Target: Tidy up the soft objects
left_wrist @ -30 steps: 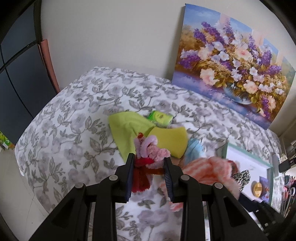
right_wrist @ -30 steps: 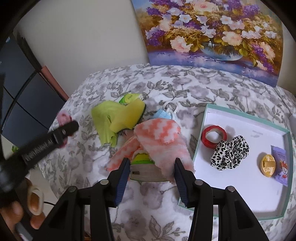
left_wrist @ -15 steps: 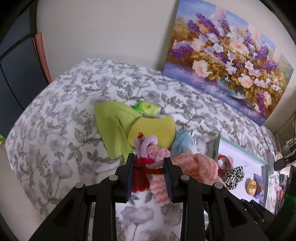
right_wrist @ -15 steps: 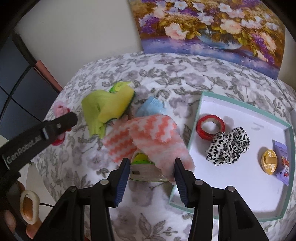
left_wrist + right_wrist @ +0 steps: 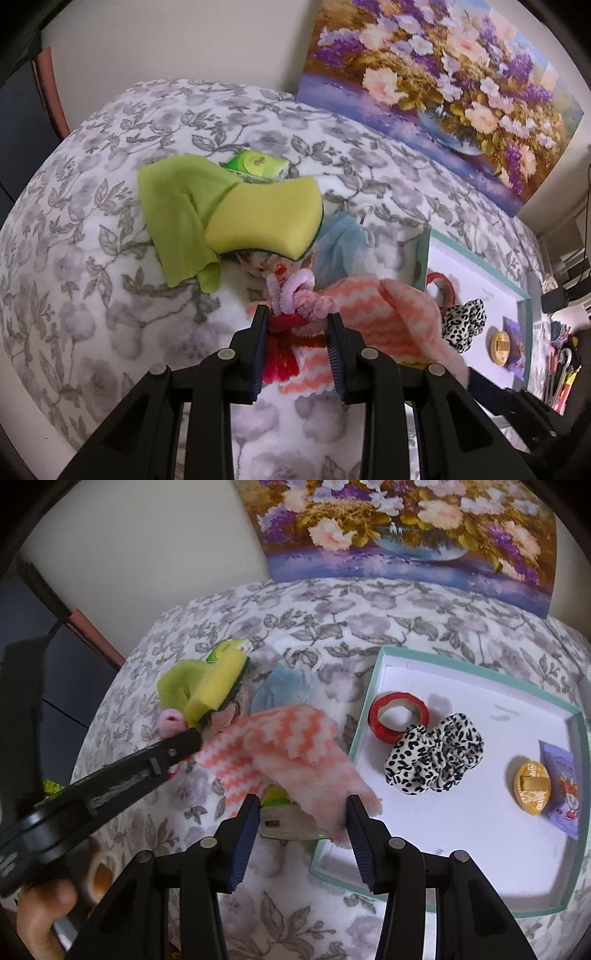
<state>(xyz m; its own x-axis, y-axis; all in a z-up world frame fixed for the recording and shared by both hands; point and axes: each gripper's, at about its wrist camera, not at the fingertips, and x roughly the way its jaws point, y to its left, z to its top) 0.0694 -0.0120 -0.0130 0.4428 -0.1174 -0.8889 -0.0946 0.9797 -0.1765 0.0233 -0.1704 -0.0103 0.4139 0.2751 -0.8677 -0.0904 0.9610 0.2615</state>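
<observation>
My left gripper [image 5: 297,325] is shut on a pink and red pipe-cleaner toy [image 5: 295,299] and holds it above the pile of soft things. My right gripper [image 5: 301,810] is shut on a scrub brush [image 5: 284,818] with an orange-and-white fuzzy cloth [image 5: 288,746] draped over it, at the left edge of the teal-rimmed white tray [image 5: 373,679]. A yellow sponge [image 5: 266,221], a green cloth [image 5: 177,206] and a light blue cloth [image 5: 340,247] lie on the floral bedspread [image 5: 92,258]. The left gripper [image 5: 177,746] shows in the right wrist view.
In the tray lie a red tape roll [image 5: 399,716], a leopard-print scrunchie [image 5: 432,757], a gold disc [image 5: 532,786] and a purple packet [image 5: 561,786]. A green packet [image 5: 258,166] lies behind the sponge. A flower painting [image 5: 443,81] leans on the wall.
Both grippers have moved right, towards the tray. The left gripper with the toy now hangs over the orange cloth, and the cloth's edge now reaches over the tray rim.
</observation>
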